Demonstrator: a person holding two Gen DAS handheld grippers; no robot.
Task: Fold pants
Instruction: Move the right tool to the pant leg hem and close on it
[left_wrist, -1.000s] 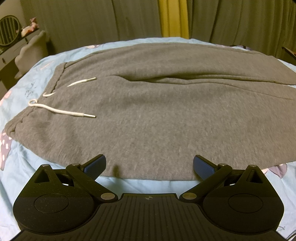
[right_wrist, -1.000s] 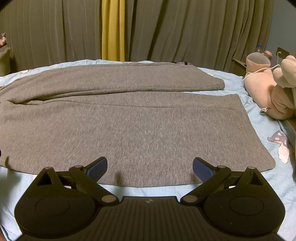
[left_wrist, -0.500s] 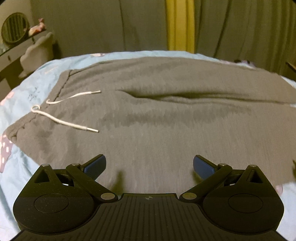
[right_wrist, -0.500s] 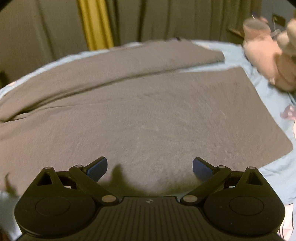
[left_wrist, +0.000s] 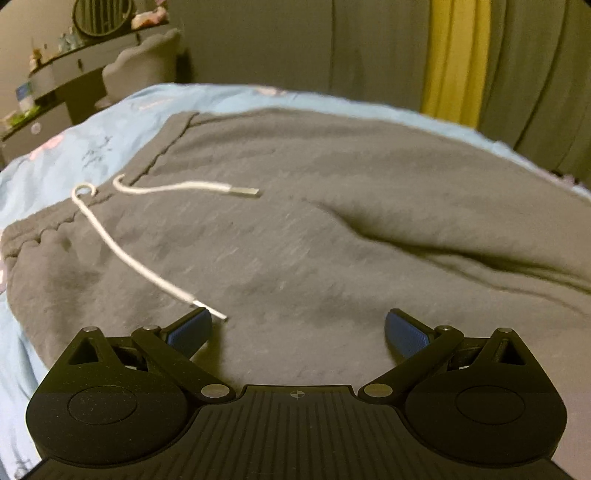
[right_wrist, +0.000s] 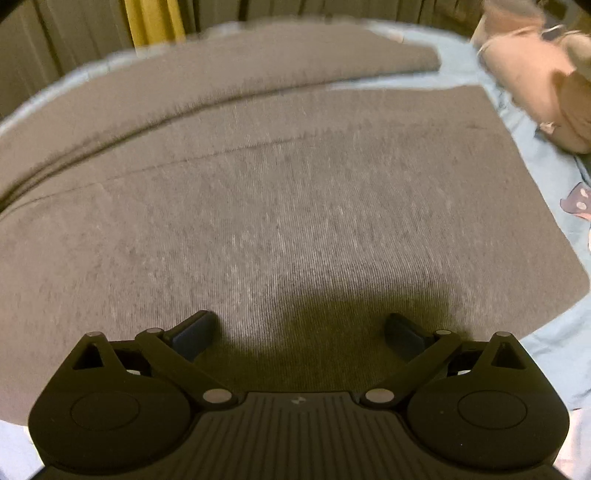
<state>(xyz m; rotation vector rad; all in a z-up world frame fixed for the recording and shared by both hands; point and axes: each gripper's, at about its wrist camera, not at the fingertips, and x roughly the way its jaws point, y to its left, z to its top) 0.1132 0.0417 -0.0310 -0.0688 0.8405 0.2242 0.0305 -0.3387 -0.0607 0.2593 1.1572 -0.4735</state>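
- The grey pants (left_wrist: 332, 236) lie spread flat across the blue bedsheet (left_wrist: 122, 110), both legs side by side, so no fold is made yet; all of the folding is left.
- The left gripper (left_wrist: 298, 328) hangs over the waist end, its jaws spread wide and holding nothing.
- The right gripper (right_wrist: 300, 328) hangs over the near leg (right_wrist: 295, 206), jaws spread too, empty.
- A white drawstring (left_wrist: 140, 258) trails loose over the front, its tip just beside the left gripper's finger; it could snag in a grab.
- A plush toy (right_wrist: 535, 85) sits near the leg cuffs, clear of the cloth.
- Curtains (left_wrist: 458, 55) hang behind the bed.
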